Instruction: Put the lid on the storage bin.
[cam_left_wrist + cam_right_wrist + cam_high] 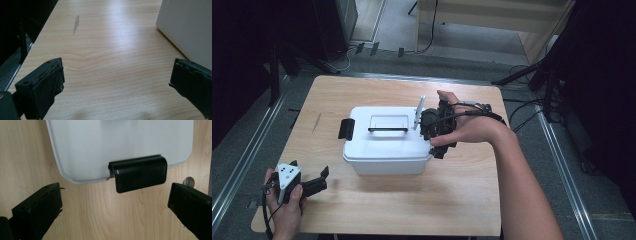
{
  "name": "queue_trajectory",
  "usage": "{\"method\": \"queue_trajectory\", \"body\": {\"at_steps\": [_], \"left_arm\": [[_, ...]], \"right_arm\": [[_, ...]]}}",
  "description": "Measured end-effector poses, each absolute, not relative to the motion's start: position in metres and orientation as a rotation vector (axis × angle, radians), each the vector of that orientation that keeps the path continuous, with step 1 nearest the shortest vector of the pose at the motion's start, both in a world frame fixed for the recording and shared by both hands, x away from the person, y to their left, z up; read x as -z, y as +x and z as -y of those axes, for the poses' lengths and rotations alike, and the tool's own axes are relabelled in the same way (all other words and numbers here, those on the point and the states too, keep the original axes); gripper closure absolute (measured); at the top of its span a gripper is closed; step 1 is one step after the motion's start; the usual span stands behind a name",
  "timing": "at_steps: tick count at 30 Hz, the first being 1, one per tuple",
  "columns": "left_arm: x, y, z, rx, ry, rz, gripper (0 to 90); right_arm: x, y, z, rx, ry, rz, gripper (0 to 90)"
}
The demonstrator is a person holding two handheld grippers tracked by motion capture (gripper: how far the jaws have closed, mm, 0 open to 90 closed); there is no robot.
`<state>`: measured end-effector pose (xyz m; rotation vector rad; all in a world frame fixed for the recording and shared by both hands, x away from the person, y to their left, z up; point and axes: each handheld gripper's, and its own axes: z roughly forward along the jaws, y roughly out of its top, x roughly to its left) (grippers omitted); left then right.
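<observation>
Box [384, 145] sits mid-table [462, 200], lid handle [388, 129] on top. Right gripper [432, 131] hangs at the box's right end, above that end's latch [140, 173], which lies between and just ahead of its jaws. Left gripper [309, 175] rests at the near-left table corner; box ahead to its right, well apart. Other latch [346, 128] on box's far end from the right gripper.
</observation>
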<state>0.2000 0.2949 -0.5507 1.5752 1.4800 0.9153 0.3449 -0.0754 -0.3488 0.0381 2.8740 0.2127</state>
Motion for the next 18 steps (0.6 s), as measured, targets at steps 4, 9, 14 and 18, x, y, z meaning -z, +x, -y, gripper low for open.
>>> {"method": "queue_trajectory", "body": {"at_steps": [4, 9, 14, 18], "left_arm": [[0.551, 0.2, -0.295, -0.916, 1.575, -1.48, 0.0], [0.551, 0.2, -0.295, -0.916, 1.575, -1.479, 0.0], [0.551, 0.2, -0.295, -0.918, 1.573, -1.478, 0.0], [0.551, 0.2, -0.295, -0.918, 1.573, -1.478, 0.0]], "right_arm": [[0.352, 0.344, 0.085, -0.216, 0.067, -2.876, 0.0], [0.357, 0.343, 0.095, -0.209, 0.084, -2.88, 0.0], [0.364, 0.342, 0.105, -0.205, 0.112, -2.881, 0.0], [0.368, 0.34, 0.115, -0.215, 0.137, -2.879, 0.0]]}}
